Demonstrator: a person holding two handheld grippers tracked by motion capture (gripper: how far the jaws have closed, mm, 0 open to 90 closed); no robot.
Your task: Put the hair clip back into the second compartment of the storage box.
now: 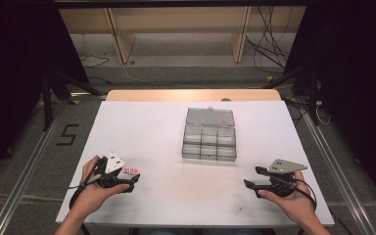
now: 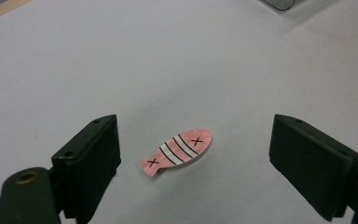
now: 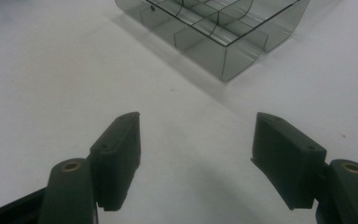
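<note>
A small pink fish-shaped piece [image 2: 179, 150] with white and black stripes lies flat on the white table [image 1: 166, 147]. In the high view the pink fish piece [image 1: 131, 171] lies just beyond my left gripper [image 1: 132, 182]. In the left gripper view my left gripper [image 2: 193, 158] stands open, its jaws wide on either side of the fish and not touching it. My right gripper [image 1: 252, 178] rests near the table's front right, open, with nothing between its jaws. A clear compartment box [image 1: 209, 141] with its lid laid back stands at the table's middle, its corner [image 3: 228, 51] ahead of my right gripper [image 3: 196, 154].
The table's far edge is a wooden strip [image 1: 191, 94]. Black stands and cables [image 1: 274, 49] lie on the floor beyond and beside the table. A "5" mark [image 1: 67, 134] is on the floor at the left.
</note>
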